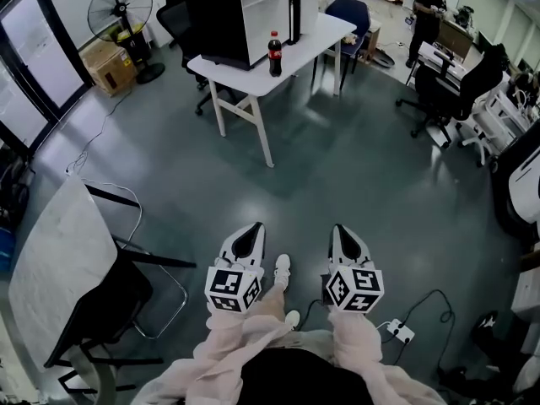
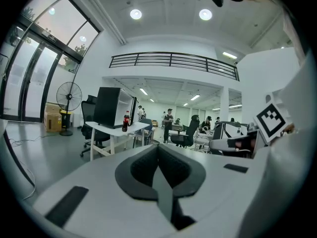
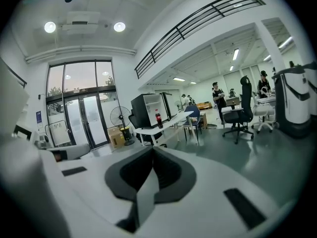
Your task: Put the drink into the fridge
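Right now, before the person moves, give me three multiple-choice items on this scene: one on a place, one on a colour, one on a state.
1. The bottle stands: A on a chair; B on the table; C on the floor.
2. The bottle's cap is: A red; B green; C yellow.
3. The left gripper and right gripper are: A wide open; B shut on the bottle; C shut, empty.
1 B: it stands on the white top beside the fridge.
2 A: the head view shows a red cap.
3 C: each gripper view shows jaws together, nothing between.
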